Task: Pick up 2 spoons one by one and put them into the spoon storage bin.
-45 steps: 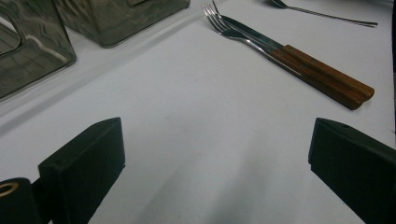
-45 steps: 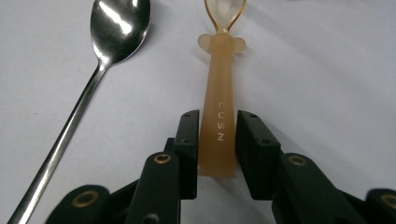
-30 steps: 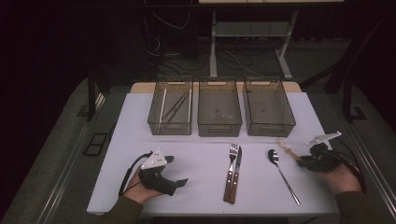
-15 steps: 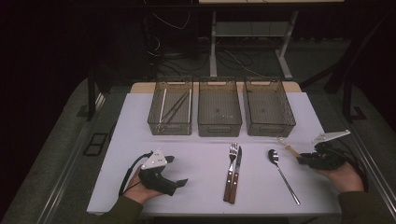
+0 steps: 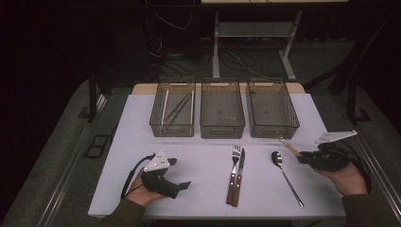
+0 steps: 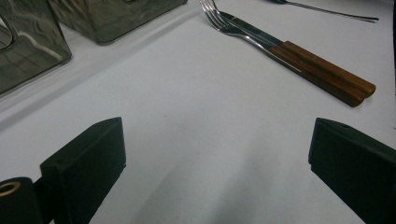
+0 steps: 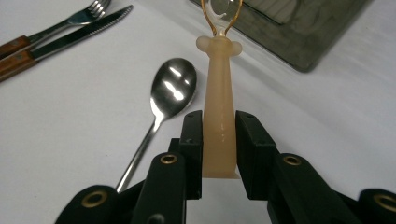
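My right gripper hovers at the table's right side, shut on the cream handle of a utensil. A thin golden wire loop tops that utensil, which points toward the right bin. Just left of it a steel spoon lies on the white table. A wooden-handled fork and knife lie side by side at the middle. My left gripper rests at the front left, open, with bare table between its jaws.
Three dark see-through bins stand in a row at the back. The left bin holds a few thin sticks, and the middle bin shows nothing inside. A cable trails from the left gripper. The table's front edge lies just behind both hands.
The right hand has drifted very slightly to the right with the utensil still in its jaws. The left hand and the cutlery have stayed put.
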A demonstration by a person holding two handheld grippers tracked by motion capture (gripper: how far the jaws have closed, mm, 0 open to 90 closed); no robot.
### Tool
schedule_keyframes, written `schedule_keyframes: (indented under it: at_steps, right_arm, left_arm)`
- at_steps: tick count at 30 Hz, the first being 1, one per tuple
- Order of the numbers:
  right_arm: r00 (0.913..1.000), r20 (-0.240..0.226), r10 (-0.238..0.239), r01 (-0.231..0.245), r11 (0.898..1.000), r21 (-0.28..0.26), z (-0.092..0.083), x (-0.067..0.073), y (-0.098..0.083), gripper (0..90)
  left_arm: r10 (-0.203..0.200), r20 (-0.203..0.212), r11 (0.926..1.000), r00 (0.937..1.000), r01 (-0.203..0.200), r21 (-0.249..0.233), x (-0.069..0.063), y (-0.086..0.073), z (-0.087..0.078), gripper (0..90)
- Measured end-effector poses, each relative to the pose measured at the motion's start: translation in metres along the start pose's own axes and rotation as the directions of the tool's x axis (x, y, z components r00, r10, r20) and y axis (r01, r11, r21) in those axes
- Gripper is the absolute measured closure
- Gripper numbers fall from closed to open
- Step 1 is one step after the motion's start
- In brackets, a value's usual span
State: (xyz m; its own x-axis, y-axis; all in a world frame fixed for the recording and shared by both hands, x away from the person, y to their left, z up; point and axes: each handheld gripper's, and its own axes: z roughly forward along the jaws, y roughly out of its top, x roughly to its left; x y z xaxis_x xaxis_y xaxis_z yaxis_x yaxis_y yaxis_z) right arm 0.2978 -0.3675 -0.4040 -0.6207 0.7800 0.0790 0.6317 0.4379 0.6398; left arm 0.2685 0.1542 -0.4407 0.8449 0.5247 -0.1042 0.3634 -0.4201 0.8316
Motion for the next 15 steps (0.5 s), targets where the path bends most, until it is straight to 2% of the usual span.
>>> schedule_keyframes:
  at_steps: [8,15]
  right_arm:
    - [0.9992,-0.036,-0.014,0.013,1.000,-0.027,0.001,0.005,0.007,73.8]
    - [0.9980,-0.059,-0.025,0.021,0.998,-0.060,0.003,0.010,0.021,73.8]
  left_arm:
    - [-0.005,-0.005,1.0000,1.0000,0.005,-0.004,0.000,0.000,0.000,2.5]
    - [-0.001,0.001,1.0000,1.0000,0.001,-0.002,0.000,-0.001,0.000,2.5]
